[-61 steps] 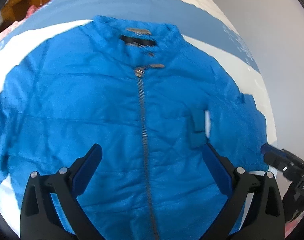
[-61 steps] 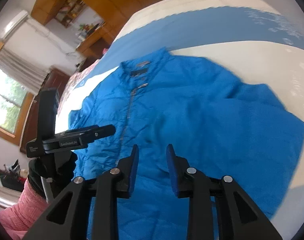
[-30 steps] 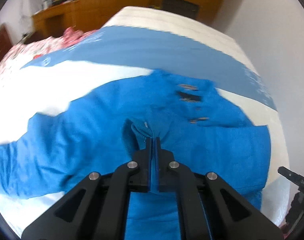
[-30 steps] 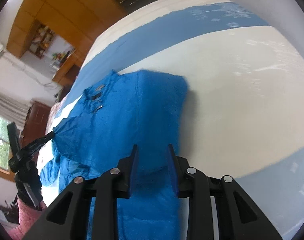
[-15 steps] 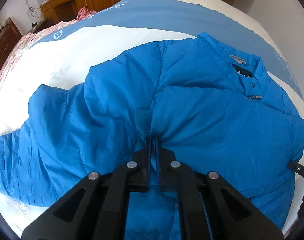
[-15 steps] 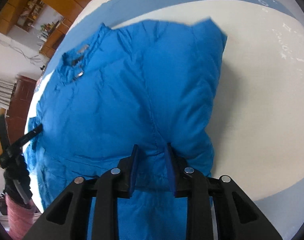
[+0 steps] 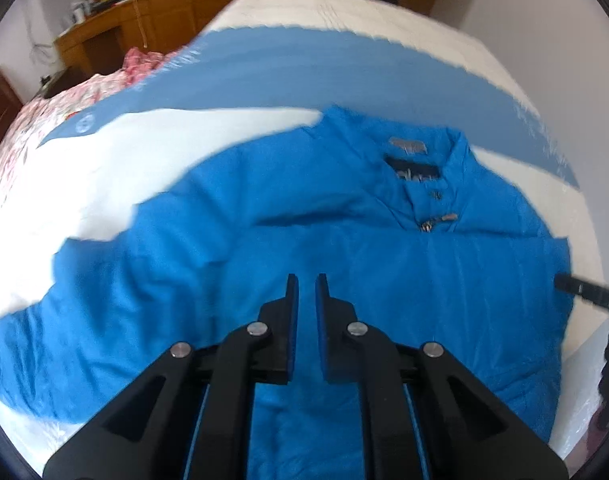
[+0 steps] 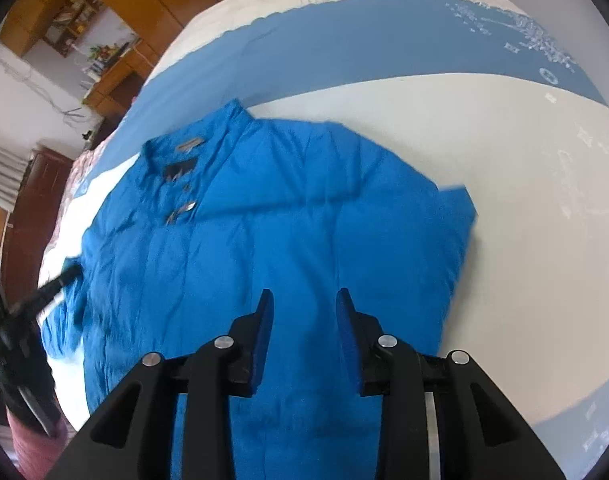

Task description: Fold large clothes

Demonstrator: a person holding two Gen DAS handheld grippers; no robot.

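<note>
The left gripper (image 7: 306, 280) hangs over the blue jacket (image 7: 344, 264), its fingers a narrow slit apart and gripping nothing. The right gripper (image 8: 304, 294) gapes wider, also empty. The jacket lies spread, collar farthest, on the white-and-blue bedspread (image 8: 524, 152).

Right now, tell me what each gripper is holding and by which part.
Nothing: the left gripper and right gripper both hang open above the blue jacket.

The left gripper (image 7: 306, 292) has let go of the jacket (image 7: 344, 264); the right sleeve (image 8: 384, 248) now lies folded across its front, and the right gripper (image 8: 303, 308) has opened wider.
</note>
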